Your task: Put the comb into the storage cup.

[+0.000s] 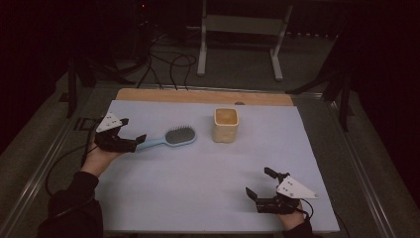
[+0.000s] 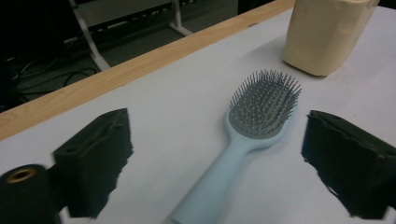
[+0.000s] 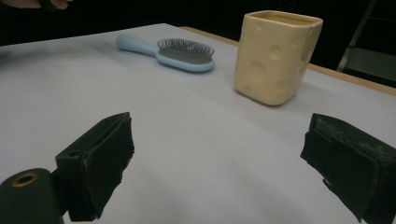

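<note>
Plastic is what the pale blue hairbrush [image 1: 171, 137] appears to be made of, so it is judged light and stiff — easily lifted, but smooth along the handle and likely to slip or swivel if pinched off-centre. It lies flat on the pale sheet covering the table [image 1: 198, 198], in the left half toward the far side, bristles up, its head pointing right toward the cream cheese-patterned cup [image 1: 226, 125], from which it is set apart, and its handle pointing left. The left claw [image 1: 130, 140] is seen at the handle's end with its jaws spread; in the left gripper view the handle [image 2: 210, 186] runs up between the two black pads, neither of which presses on it, so nothing is gripped yet. The handle is judged the right place to be taken — narrow enough for the jaws, with straight sides — and preferably a little toward the head, so that the heavier bristled end does not droop. The bristle pad [image 2: 264, 105] is best avoided, since its pins would bend and offer no firm seat. The right claw [image 1: 261, 184] rests near the right front edge of the sheet, jaws wide and empty, well apart from both brush and cup.
</note>
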